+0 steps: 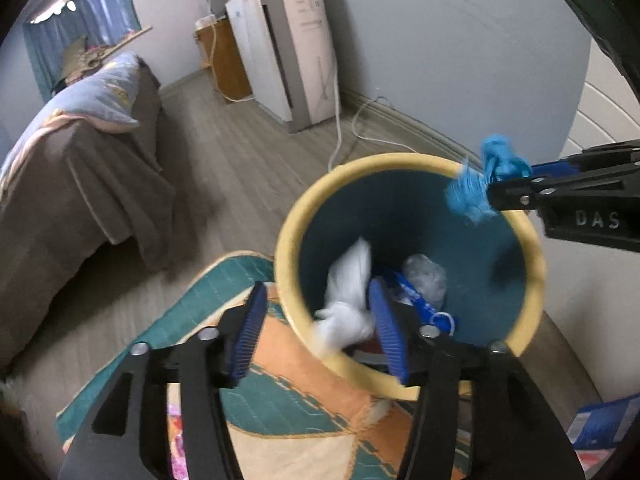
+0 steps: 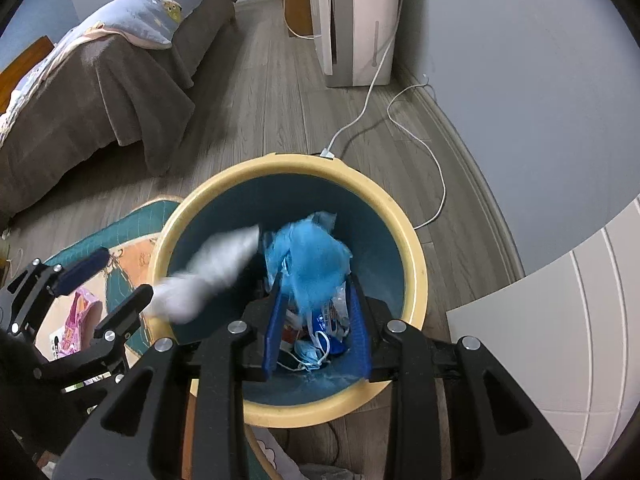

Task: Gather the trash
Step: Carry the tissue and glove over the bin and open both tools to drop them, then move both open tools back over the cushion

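The left gripper (image 1: 316, 332) is spread wide, its white wad (image 2: 208, 276) dropping (blurred) into the yellow-rimmed bin (image 2: 416, 264). The right gripper (image 2: 320, 312) hangs over it with a blue wad (image 2: 312, 264) between its parted fingers, grip unclear. Pink wrapper (image 2: 80, 316) remains on the rug.

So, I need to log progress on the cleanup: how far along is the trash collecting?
Well along. The yellow-rimmed bin already holds a face mask and wrappers. A white wad, blurred, is dropping in below the open left gripper. The right gripper has a blue crumpled piece between its jaws over the bin. Left: the pink packet on the rug.
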`<action>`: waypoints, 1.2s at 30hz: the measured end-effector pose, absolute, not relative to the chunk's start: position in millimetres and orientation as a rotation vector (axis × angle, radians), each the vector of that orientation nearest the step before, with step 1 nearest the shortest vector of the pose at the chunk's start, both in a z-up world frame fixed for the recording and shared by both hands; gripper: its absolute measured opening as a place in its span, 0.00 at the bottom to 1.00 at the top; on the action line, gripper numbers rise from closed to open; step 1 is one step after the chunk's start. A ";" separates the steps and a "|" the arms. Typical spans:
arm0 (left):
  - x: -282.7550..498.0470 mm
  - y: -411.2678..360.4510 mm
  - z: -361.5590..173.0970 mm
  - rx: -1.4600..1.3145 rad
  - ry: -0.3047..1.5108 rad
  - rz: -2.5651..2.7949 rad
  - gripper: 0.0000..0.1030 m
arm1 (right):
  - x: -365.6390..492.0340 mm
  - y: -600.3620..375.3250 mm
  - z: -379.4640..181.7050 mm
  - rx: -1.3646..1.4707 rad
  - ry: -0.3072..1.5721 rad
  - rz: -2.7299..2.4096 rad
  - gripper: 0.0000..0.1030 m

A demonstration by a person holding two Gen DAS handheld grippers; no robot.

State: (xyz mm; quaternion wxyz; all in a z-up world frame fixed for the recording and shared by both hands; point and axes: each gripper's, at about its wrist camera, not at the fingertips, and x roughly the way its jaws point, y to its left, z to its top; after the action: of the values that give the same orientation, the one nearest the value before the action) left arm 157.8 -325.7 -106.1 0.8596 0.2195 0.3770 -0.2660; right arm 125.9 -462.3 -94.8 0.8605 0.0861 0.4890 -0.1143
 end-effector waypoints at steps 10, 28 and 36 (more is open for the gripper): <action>159.7 -287.6 -98.9 0.375 0.792 -0.472 0.87 | 126.7 -450.8 -84.9 0.147 0.978 -0.237 0.73; 129.7 -220.3 -43.3 0.282 0.759 -0.413 0.93 | 131.3 -429.1 -65.3 0.204 0.966 -0.248 0.94; 101.3 -168.7 -19.1 0.292 0.744 -0.365 0.93 | 134.3 -383.8 -46.4 0.195 0.935 -0.176 0.94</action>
State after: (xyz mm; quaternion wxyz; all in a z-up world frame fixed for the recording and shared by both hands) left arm 101.3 -168.7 -19.1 0.9051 0.1412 0.3602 -0.1765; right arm 134.3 -383.8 -46.4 0.8844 0.0938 0.4493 -0.0847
